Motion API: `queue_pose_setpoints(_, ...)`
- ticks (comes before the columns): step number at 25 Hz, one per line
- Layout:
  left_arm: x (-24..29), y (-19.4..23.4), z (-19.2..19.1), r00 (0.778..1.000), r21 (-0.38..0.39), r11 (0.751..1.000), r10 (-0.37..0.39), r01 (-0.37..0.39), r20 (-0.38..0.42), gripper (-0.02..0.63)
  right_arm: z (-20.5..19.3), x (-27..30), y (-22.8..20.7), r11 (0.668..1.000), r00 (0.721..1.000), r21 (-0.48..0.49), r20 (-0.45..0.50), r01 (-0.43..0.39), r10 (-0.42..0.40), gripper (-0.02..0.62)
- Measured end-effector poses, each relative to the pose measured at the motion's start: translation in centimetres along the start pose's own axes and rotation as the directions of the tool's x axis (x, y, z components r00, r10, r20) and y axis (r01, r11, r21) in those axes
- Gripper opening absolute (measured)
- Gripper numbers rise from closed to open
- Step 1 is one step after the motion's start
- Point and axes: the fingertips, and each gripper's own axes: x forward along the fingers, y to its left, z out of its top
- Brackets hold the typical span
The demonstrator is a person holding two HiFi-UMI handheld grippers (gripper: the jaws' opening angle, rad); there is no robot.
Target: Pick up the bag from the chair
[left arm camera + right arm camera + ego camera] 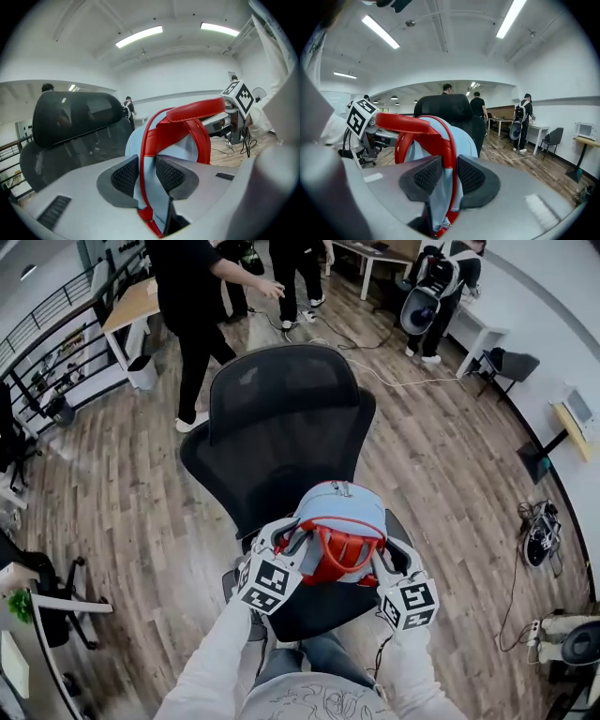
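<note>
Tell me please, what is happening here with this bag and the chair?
A person holds a gripper in each hand, and both are closed on a light blue bag with red straps. The left gripper pinches its fabric and strap on one side, the right gripper on the other. The bag hangs between them over the black office chair, apparently off the seat. Other people stand farther back.
</note>
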Motion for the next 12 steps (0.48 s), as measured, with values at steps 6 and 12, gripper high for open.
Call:
queue_pose_setpoints(6, -2.9, 0.8, 4.5, 0.996, -0.010, 0.999, 0.031, -0.030, 0.088, 0.115, 5.5, -1.9, 0.8, 1.000, 0.996, -0.019, 0.092, 0.018, -0.017, 0.114)
queue_pose_setpoints(12, -5.7, 1.1, 8.6, 0.985, 0.017, 0.998, 0.056, -0.060, 0.166, 0.115, 9.9, -4.2, 1.5, 0.998, 0.985, -0.047, 0.171, 0.042, -0.033, 0.114)
